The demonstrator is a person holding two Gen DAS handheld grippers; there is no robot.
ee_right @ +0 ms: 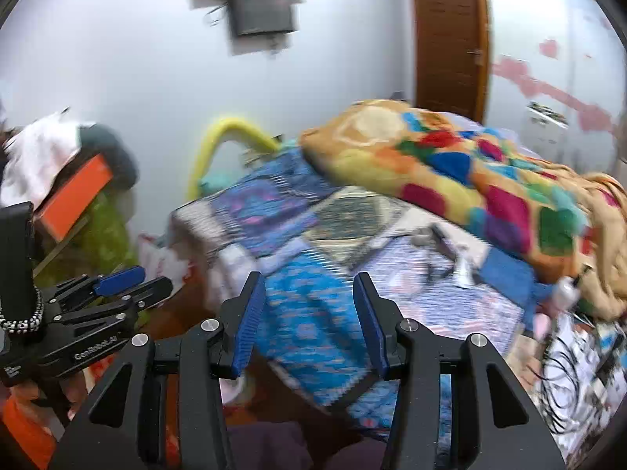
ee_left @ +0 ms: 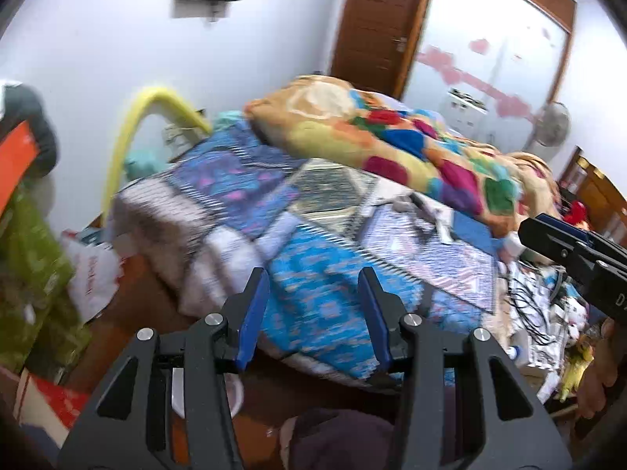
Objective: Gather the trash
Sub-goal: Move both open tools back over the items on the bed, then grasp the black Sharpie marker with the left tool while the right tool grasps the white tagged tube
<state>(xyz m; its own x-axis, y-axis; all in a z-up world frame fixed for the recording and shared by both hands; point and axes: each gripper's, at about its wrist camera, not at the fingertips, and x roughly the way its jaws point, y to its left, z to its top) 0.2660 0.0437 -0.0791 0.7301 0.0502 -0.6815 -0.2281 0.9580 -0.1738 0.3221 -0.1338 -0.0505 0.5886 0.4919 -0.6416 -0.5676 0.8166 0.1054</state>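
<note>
Fan (ee_left: 553,124) only in left view; left tongs (ee_left: 313,286) and right tongs (ee_right: 308,288) spread, empty.

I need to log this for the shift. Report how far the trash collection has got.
Done: nothing shows as collected; no bin or trash bag is in view. In hand: nothing; the left gripper and the right gripper both stand open and empty, aimed at the bed. Left: small loose items still lie on the patchwork cover, with more clutter at the bedside.
</note>
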